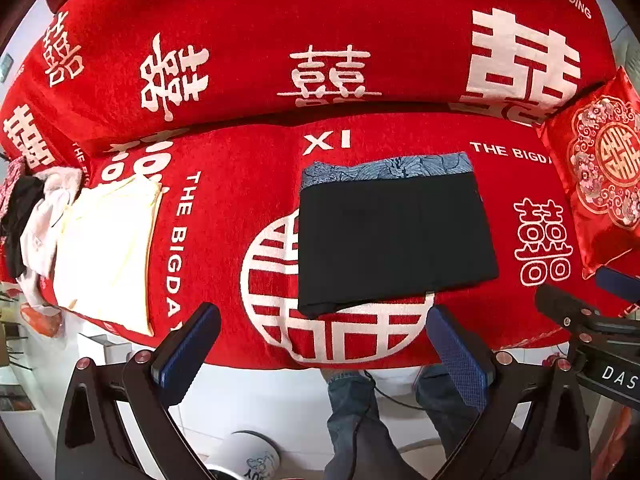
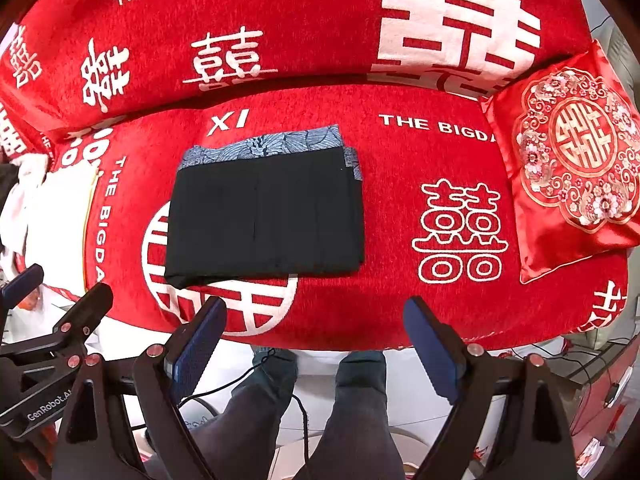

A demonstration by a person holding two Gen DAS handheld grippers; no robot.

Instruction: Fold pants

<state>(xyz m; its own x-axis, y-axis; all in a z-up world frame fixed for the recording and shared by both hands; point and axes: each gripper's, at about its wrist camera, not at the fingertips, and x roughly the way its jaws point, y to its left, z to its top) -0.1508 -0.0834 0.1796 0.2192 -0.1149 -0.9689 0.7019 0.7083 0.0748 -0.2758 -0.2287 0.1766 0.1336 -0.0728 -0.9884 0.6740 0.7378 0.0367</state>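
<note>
Black pants (image 1: 392, 240) lie folded into a flat rectangle on the red sofa seat (image 1: 240, 200), with a blue patterned band along their far edge. In the right wrist view the same pants (image 2: 266, 216) sit left of centre. My left gripper (image 1: 324, 332) hovers open above the seat's front edge, just in front of the pants, nothing between its blue pads. My right gripper (image 2: 316, 328) is open too, above the front edge to the right of the pants, holding nothing.
A cream garment (image 1: 108, 252) lies folded at the seat's left end beside a heap of white and dark clothes (image 1: 28, 224). A red embroidered cushion (image 2: 572, 176) leans at the right end. The person's legs (image 2: 360, 412) and a cable are on the floor below.
</note>
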